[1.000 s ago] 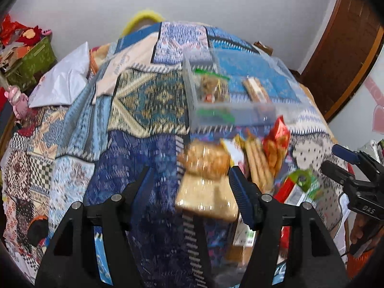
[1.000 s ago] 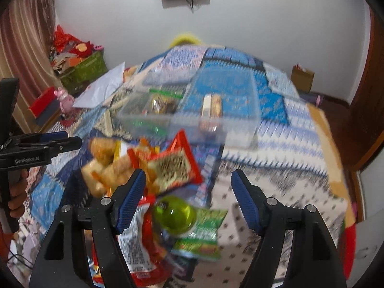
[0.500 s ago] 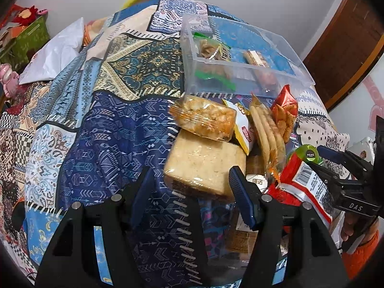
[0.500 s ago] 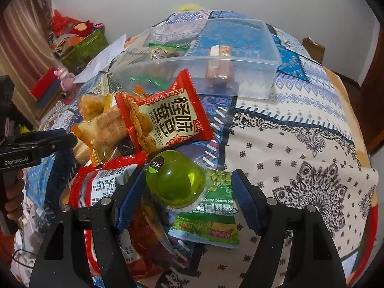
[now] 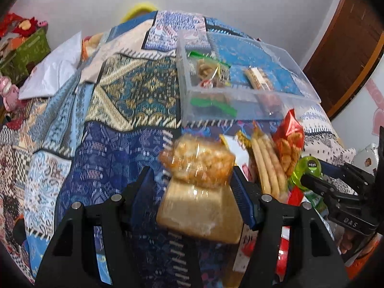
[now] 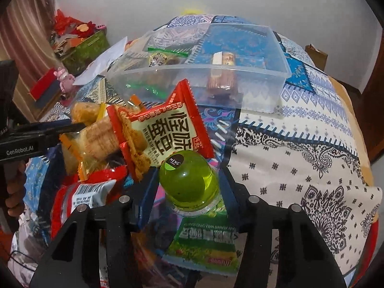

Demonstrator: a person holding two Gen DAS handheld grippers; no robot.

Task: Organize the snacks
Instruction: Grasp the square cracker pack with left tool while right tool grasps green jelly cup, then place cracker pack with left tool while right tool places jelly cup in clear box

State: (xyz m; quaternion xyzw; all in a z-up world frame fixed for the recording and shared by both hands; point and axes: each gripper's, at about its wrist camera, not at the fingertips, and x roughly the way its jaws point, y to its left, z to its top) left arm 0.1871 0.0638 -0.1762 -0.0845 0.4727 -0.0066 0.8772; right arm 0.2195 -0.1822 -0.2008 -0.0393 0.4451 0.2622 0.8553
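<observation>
Snacks lie heaped on a patchwork bedspread in front of a clear plastic bin that holds a few packets. My right gripper is closing around a green jelly cup, and both pads meet its sides. The cup rests on a green pea packet, beside a red noodle-snack packet. My left gripper is open over a tan cracker pack and an orange fried-snack bag. Both lie between its fingers, close to the right one and well clear of the left one. The left wrist view is blurred.
A pack of roll biscuits and a red barcode packet crowd the pile's left side. A white bag and a green box lie off to the left, a brown door to the right.
Both grippers sank toward the snack pile. The right jaws narrowed from wide open onto the green jelly cup. The cracker pack and fried-snack bag now lie between the left fingers.
</observation>
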